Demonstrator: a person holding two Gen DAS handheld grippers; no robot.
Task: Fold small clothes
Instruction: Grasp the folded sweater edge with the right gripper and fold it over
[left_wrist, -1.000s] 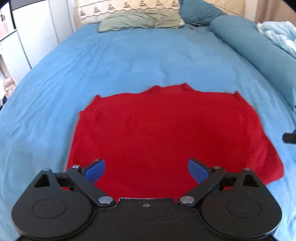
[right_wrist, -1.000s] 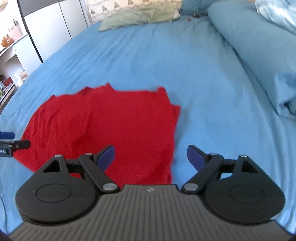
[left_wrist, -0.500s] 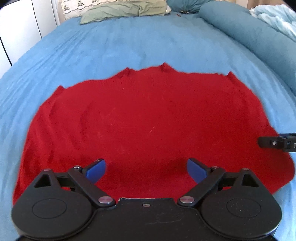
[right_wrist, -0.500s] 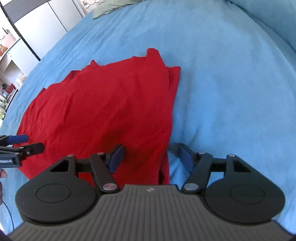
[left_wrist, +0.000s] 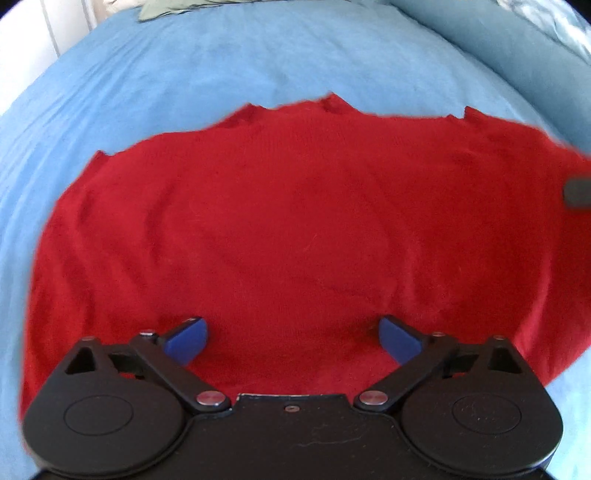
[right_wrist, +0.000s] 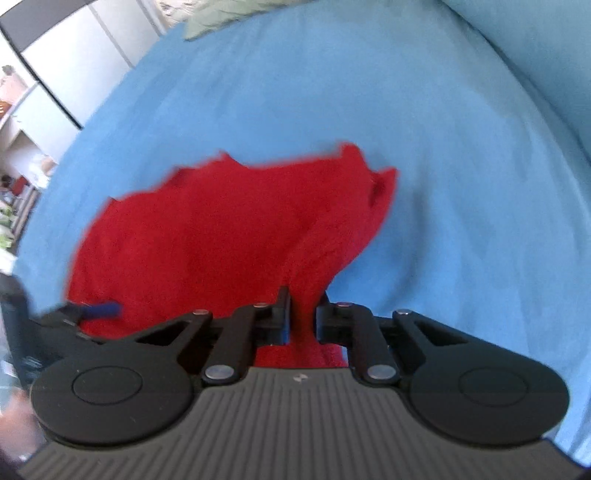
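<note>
Pinching the red garment (right_wrist: 221, 236), the right tongs (right_wrist: 301, 314) grip; left tongs (left_wrist: 291, 339) gape wide.

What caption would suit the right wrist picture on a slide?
Right gripper pinching and lifting one edge of the red garment off the blue bedspread.

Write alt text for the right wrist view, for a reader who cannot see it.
The right tongs are shut on the near edge of a red garment, pulling a fold of it up off a blue bedspread. The left tongs show blurred at the garment's left edge.
</note>
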